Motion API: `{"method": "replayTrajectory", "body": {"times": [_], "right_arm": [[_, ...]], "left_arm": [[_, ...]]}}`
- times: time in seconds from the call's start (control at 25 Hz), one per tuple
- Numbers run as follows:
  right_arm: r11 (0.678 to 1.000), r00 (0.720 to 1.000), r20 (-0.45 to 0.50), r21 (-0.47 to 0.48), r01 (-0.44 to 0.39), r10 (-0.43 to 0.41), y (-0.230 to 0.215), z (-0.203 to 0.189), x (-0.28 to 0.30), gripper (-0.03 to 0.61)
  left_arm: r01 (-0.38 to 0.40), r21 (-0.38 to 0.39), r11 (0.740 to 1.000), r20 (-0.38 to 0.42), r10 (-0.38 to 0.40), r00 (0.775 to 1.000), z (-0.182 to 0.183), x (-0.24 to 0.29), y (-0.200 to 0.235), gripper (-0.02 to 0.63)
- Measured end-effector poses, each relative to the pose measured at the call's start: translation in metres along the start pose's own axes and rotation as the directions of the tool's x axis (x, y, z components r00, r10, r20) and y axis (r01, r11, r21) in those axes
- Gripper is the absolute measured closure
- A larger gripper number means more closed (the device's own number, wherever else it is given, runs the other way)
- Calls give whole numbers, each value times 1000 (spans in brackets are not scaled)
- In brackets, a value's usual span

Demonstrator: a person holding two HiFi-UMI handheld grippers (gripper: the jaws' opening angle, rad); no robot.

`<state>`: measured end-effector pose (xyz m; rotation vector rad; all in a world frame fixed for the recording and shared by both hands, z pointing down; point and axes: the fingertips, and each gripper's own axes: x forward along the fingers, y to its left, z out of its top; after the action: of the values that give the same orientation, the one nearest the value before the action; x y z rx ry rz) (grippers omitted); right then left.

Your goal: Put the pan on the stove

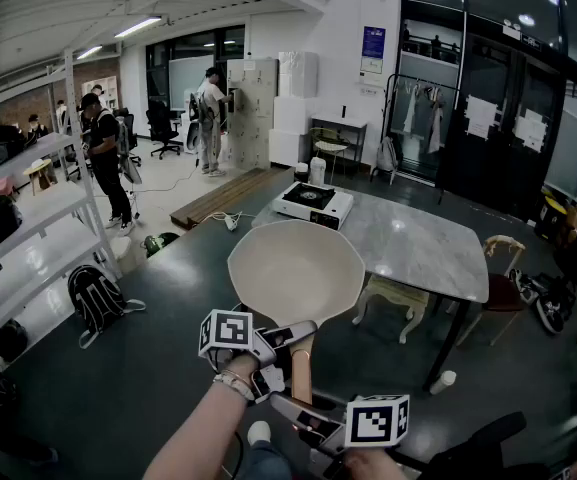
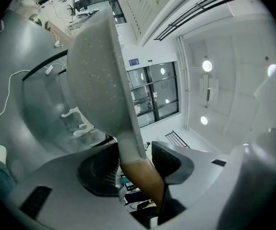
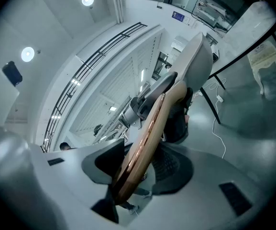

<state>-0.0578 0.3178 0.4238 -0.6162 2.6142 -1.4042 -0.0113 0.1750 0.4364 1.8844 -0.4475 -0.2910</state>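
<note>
A cream pan with a wooden handle is held up in the air, short of the marble table. My left gripper is shut on the handle near the pan's bowl; its view shows the pan and handle between the pads. My right gripper is shut on the handle's lower end, and its view has the handle running up between the jaws. A white portable stove sits on the table's far left corner.
A white chair stands under the table and another chair at its right. Shelving runs along the left with a backpack on the floor. People stand far back by lockers. A white bottle lies on the floor.
</note>
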Motion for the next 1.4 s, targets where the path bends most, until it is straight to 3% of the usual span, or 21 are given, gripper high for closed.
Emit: {"method": "replayTrajectory", "body": {"times": [0.44, 1.4], "right_arm": [[1000, 1000, -3, 9, 3, -3, -21, 37, 22, 390], [995, 997, 12, 58, 76, -77, -102, 184, 113, 390]], "left_arm": [[-14, -20, 1000, 0, 14, 1000, 40, 17, 18, 397], [-15, -59, 998, -85, 10, 996, 199, 93, 73, 397]]}}
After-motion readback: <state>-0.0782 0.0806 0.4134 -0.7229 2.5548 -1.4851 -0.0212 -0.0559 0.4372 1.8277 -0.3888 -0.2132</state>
